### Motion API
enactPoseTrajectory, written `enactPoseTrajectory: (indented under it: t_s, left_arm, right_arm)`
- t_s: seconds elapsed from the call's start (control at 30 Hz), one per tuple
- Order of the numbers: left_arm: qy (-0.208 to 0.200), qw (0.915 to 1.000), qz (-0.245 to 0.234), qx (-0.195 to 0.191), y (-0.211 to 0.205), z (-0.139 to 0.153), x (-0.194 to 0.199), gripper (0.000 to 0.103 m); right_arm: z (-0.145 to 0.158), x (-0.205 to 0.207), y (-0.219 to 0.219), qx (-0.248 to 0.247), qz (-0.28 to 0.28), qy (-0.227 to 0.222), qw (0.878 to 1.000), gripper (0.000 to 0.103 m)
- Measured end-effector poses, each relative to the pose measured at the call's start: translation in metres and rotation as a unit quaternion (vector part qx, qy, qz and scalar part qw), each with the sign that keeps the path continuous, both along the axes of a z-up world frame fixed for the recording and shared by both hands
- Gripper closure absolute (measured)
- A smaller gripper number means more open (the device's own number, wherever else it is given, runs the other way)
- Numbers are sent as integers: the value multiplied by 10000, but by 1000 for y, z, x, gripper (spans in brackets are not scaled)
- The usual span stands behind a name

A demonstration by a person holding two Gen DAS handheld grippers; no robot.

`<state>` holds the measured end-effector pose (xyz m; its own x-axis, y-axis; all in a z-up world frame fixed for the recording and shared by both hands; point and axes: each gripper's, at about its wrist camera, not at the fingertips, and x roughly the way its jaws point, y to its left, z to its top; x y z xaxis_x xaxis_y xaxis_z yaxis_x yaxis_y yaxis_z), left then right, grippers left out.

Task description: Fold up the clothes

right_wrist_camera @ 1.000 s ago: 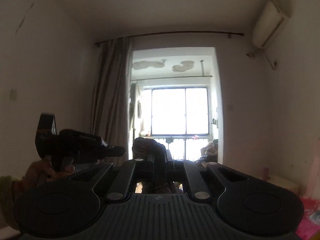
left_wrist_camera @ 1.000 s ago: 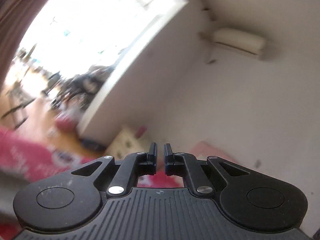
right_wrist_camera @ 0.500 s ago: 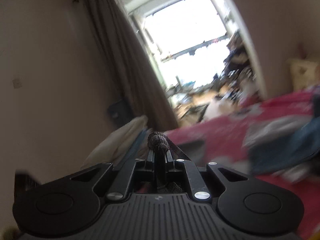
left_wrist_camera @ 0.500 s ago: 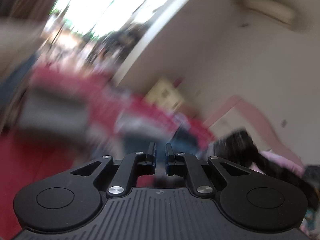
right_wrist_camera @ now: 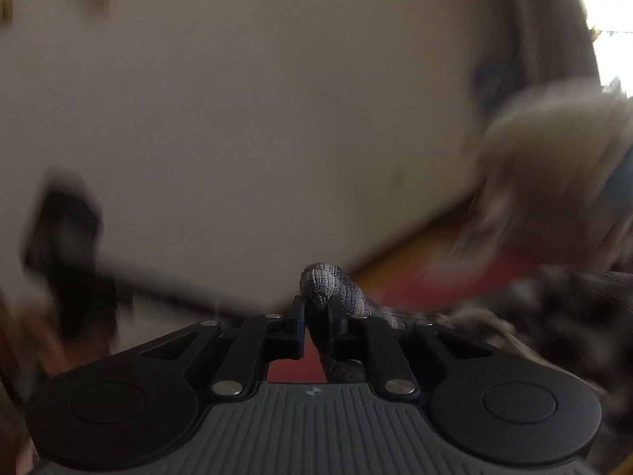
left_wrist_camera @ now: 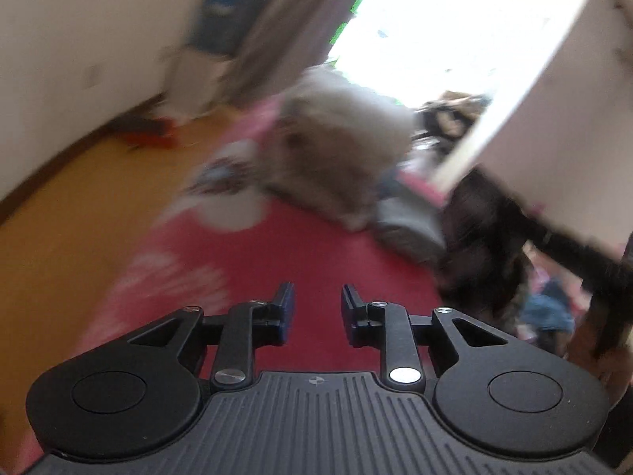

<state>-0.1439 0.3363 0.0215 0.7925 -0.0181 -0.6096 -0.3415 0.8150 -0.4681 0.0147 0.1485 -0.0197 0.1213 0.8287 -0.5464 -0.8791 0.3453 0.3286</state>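
My left gripper (left_wrist_camera: 314,304) is open and empty, low over a red bedspread (left_wrist_camera: 300,253). To its right a dark knitted garment (left_wrist_camera: 486,245) hangs stretched toward the right edge, blurred by motion. In the right wrist view my right gripper (right_wrist_camera: 316,308) is shut on a fold of that dark grey ribbed garment (right_wrist_camera: 336,285), which bulges above the pads and trails off to the right (right_wrist_camera: 554,301). A dark blurred shape at the left of this view (right_wrist_camera: 63,245) may be the other gripper.
A fluffy beige pile (left_wrist_camera: 340,150) lies on the bed ahead of the left gripper, with a grey folded piece (left_wrist_camera: 407,225) beside it. Wooden floor (left_wrist_camera: 71,213) runs along the bed's left side. Bright window (left_wrist_camera: 447,23) and curtain (left_wrist_camera: 277,27) stand behind. Blue clothing (left_wrist_camera: 548,312) lies far right.
Both cameras have swung down from ceiling and window toward the bed. My left gripper has opened from shut. The right gripper still pinches the dark garment.
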Motion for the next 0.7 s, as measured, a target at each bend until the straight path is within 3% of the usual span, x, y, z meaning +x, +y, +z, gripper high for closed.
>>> enactPoseTrajectory:
  t_s: [0.1,0.13,0.17,0.23,0.3,0.47,0.6,0.7]
  left_arm:
    - [546,9974,383,-260,13,-30,-20,77]
    - [664,9960,459,-370,16,-40,-27,77]
    - [763,9947,519,-457,14,-51,-31,77]
    - [811,9938,479,-590,12,-66,-30,75]
    - [783,9936,381,-714,10,-77,-27,63]
    - [541,9935,-42,-1002,4,-92,-7,36]
    - [809,9878,68,-1330,4,-111,7,35]
    - [801,9813,347,-1714,9,-119,3,35]
  right_arm:
    - [-40,-20,5,-564,298,457,9969,87]
    - [-46,-24,0,-621,318,583,9959,80]
    - [-45,-23,-12,-527,250,693,9959,70]
    - [-32,-8,-39,-315,-140,792,9963,58]
    - [-17,10,-66,-126,-608,844,9945,48]
    - [20,55,-134,349,-1767,964,9789,46]
    - [20,116,-161,479,-2360,1322,9615,36]
    - [2,149,-146,218,-2431,1286,9612,34]
